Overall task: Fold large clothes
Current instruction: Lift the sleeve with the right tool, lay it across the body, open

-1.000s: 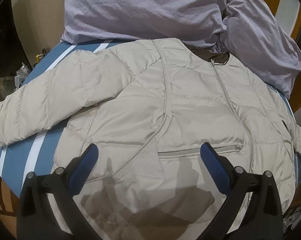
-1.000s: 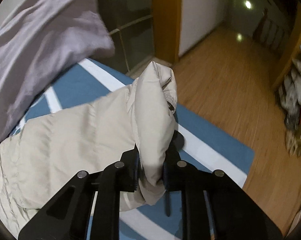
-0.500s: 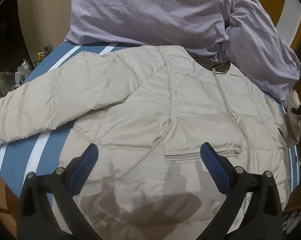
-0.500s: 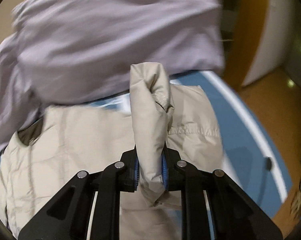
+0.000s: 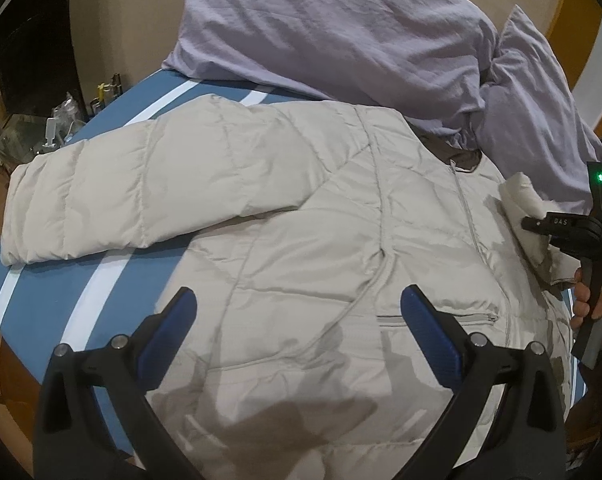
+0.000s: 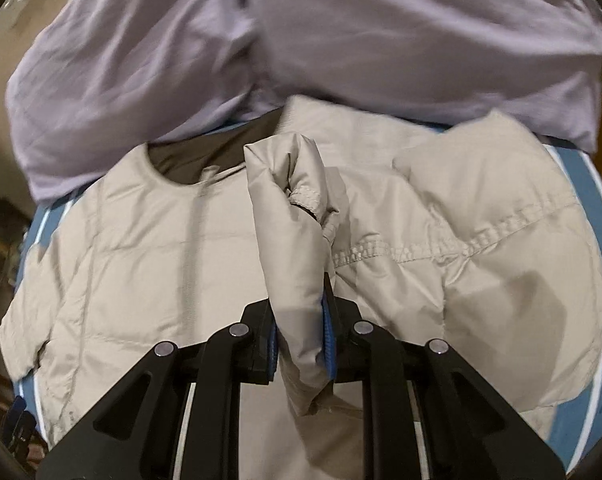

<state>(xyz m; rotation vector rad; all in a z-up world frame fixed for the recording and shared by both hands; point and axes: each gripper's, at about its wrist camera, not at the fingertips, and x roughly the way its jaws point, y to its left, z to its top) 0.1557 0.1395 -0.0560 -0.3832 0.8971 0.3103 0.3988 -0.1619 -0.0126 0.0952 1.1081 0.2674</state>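
A beige quilted jacket (image 5: 301, 232) lies front up on a blue striped bed (image 5: 61, 304), zipper closed, its left sleeve (image 5: 121, 200) stretched out to the left. My left gripper (image 5: 297, 312) hovers open above the jacket's lower front, holding nothing. My right gripper (image 6: 301, 344) is shut on the cuff end of the right sleeve (image 6: 289, 216), lifted over the jacket's chest near the collar. In the left wrist view the right gripper (image 5: 533, 224) and a hand on its handle show at the right edge with the sleeve cuff (image 5: 521, 196).
Lilac pillows (image 5: 341, 32) (image 6: 301, 32) are piled along the head of the bed behind the collar. Clutter sits on the floor (image 5: 57, 128) past the bed's left edge. A wooden frame (image 5: 573, 40) rises at the far right.
My right gripper has swung the sleeve from beyond the bed's side inward over the jacket's chest and now shows in the left wrist view. My left gripper drifted slightly, still open.
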